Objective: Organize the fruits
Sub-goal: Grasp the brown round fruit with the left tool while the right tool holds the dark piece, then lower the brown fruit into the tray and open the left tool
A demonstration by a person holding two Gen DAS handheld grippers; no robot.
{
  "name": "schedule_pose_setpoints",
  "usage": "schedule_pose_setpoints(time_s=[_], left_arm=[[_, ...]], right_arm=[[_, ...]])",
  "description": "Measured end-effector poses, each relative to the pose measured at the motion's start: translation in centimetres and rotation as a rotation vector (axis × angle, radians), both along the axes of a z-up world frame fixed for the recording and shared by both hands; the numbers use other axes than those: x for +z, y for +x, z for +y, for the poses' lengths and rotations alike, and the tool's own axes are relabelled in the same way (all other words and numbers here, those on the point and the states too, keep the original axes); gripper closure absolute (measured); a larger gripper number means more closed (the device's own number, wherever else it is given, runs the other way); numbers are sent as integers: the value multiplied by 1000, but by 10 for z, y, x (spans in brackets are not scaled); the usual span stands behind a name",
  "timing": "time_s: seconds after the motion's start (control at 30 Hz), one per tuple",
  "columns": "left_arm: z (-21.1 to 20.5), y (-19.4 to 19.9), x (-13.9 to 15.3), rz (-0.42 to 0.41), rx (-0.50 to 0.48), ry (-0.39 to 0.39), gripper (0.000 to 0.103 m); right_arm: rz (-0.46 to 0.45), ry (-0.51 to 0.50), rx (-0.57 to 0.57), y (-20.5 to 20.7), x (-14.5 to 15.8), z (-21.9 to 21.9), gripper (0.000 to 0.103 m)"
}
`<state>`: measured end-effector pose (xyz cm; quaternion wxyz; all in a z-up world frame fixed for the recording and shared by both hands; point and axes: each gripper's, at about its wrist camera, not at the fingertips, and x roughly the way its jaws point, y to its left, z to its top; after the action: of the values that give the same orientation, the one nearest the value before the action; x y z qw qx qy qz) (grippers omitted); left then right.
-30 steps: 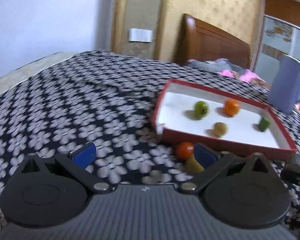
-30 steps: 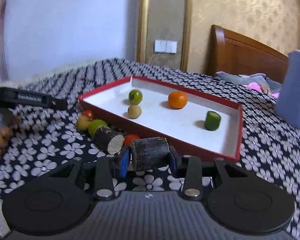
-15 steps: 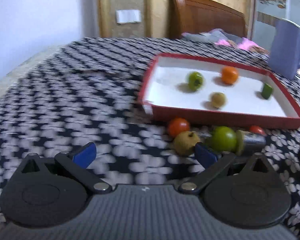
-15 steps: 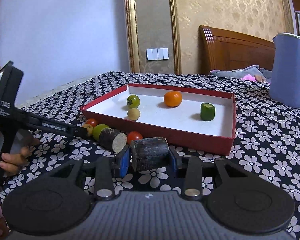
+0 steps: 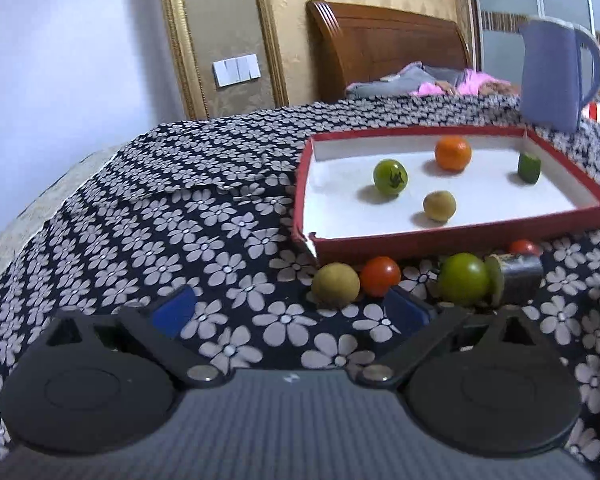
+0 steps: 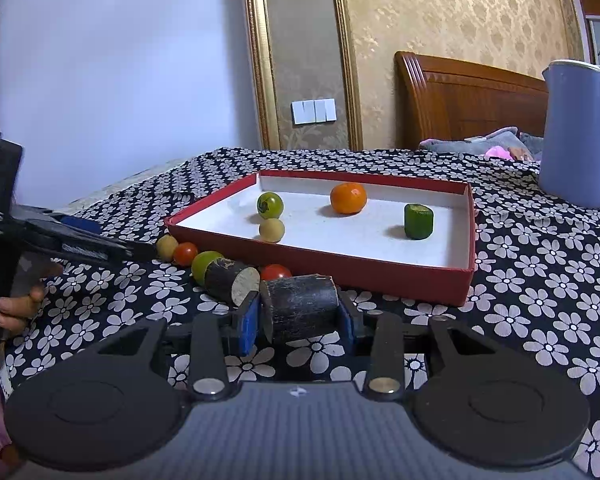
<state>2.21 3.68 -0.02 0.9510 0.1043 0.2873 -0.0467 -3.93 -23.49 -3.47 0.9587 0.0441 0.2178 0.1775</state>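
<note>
A red tray (image 5: 452, 236) (image 6: 470, 232) with a white floor holds a green tomato (image 5: 390, 176), an orange (image 5: 453, 153), a tan fruit (image 5: 439, 206) and a green cucumber piece (image 5: 529, 167). In front of it lie a tan fruit (image 5: 335, 284), a red tomato (image 5: 380, 276), a green fruit (image 5: 463, 279), a dark cane piece (image 6: 230, 282) and another red tomato (image 6: 276, 272). My left gripper (image 5: 290, 312) is open and empty, just short of the tan fruit. My right gripper (image 6: 298, 320) is shut on a dark cane piece (image 6: 300, 308) near the tray's front wall.
A blue pitcher (image 5: 554, 74) (image 6: 580, 132) stands behind the tray at the right. The flowered black cloth (image 5: 160, 220) covers the table. A wooden headboard (image 5: 384, 52) and a wall are behind. The left gripper and hand (image 6: 20, 264) show at the left of the right wrist view.
My left gripper has swung and moved in toward the loose fruits in front of the tray. My right gripper has kept the cane piece and lifted its view a little.
</note>
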Motion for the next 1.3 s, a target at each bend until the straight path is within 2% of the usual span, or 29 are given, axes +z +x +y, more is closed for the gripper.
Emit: schedule_pose_setpoints(time_s=[0.27, 0.33, 0.4, 0.5, 0.57, 0.77, 0.93, 1.1, 1.3], left_arm=[[6, 14, -5, 32, 21, -51, 21], [4, 16, -6, 37, 0, -59, 29], [2, 18, -6, 42, -37, -75, 50], [-2, 22, -4, 52, -86, -96, 70], [0, 23, -5, 63, -105, -122, 75], [11, 20, -5, 77, -99, -203, 78], [13, 5, 2, 27, -88, -194, 78], [7, -11, 26, -63, -105, -175, 78], [-17, -5, 52, -123, -130, -145, 78]], right_arm=[[15, 3, 4, 3, -3, 1, 64], [16, 4, 4, 3, -3, 1, 64], [18, 5, 3, 3, -3, 1, 64], [20, 7, -1, 4, -4, 0, 64], [20, 9, -1, 4, -4, 0, 64], [19, 9, -3, 3, -3, 1, 64], [14, 10, 2, 2, -2, 1, 64], [3, 16, 7, -1, 1, 2, 64], [-11, 26, 6, -5, 5, 0, 64]])
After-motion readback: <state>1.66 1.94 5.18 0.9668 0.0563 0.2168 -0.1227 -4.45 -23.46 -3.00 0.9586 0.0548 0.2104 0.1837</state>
